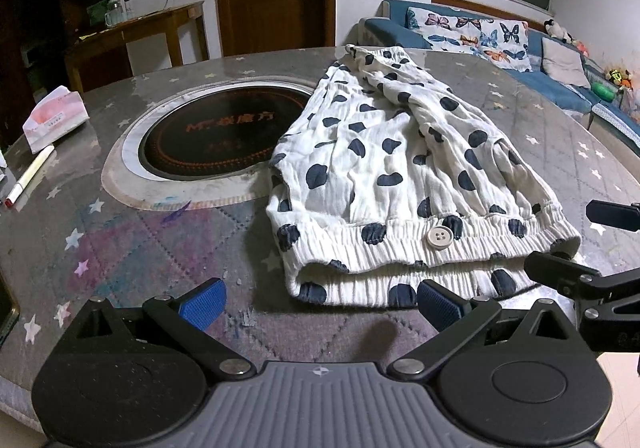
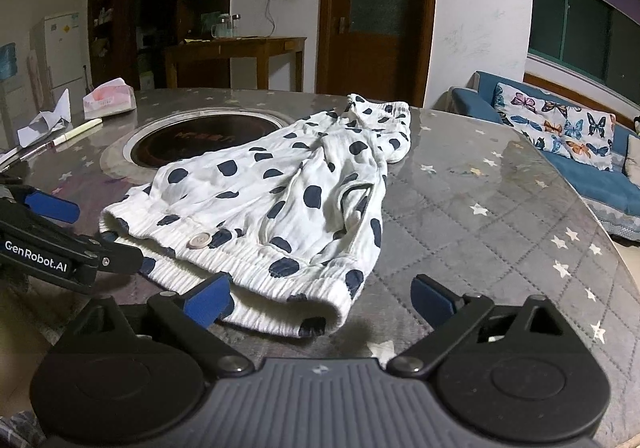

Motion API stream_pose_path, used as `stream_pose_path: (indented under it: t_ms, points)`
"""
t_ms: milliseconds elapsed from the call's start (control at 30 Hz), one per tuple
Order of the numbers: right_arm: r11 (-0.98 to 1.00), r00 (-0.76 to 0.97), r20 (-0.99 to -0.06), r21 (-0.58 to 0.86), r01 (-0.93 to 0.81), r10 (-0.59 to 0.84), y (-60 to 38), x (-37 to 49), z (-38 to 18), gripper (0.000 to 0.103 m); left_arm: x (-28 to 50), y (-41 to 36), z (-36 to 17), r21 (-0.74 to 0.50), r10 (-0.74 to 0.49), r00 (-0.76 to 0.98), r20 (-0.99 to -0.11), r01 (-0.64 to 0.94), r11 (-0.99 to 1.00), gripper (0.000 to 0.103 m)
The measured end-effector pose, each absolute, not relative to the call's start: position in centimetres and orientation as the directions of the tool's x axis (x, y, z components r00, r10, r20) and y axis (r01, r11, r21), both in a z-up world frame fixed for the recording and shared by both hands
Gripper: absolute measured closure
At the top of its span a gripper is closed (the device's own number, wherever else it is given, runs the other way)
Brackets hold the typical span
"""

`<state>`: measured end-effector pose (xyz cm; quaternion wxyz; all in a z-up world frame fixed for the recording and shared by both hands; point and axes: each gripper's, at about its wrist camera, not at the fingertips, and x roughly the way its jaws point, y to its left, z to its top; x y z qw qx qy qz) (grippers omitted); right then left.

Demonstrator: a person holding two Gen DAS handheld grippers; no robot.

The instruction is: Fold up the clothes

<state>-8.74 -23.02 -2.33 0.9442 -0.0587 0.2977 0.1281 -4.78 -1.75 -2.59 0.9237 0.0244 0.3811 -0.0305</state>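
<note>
White trousers with dark blue spots [image 1: 384,175] lie on the round table, elastic waistband and a white button [image 1: 439,236] toward me, legs running away. They also show in the right wrist view [image 2: 280,199]. My left gripper [image 1: 320,302] is open and empty, just short of the waistband's left corner. My right gripper [image 2: 322,298] is open and empty at the waistband's right corner; its left fingertip [image 2: 210,298] is close to the cloth. The right gripper's fingers [image 1: 560,272] show at the right edge of the left wrist view. The left gripper [image 2: 52,207] shows at the left of the right wrist view.
The table [image 1: 160,240] has a grey quilted star-print cover and a round black hotplate [image 1: 224,139] set in its middle, partly under the trousers. A tissue pack [image 1: 54,115] and a pen [image 1: 30,175] lie at the left. A blue sofa [image 2: 580,151] stands behind.
</note>
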Motion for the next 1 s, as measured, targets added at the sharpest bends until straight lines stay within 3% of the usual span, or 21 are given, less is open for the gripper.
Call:
stream_pose_path:
  t_ms: [433,1000]
  points:
    - [0.957,0.78,-0.584,-0.016,-0.289,0.225,-23.0,-7.4,-2.3,0.015,-3.6,-1.7,-1.9,0.028,-0.036,0.718,-0.695,0.078,0.997,0.0]
    - [0.966,0.754,-0.614,0.054,-0.252,0.231,-24.1,-2.9,-2.5,0.045,-0.2,0.0,-0.3,0.019,-0.028,0.76,-0.649,0.054,0.998,0.001]
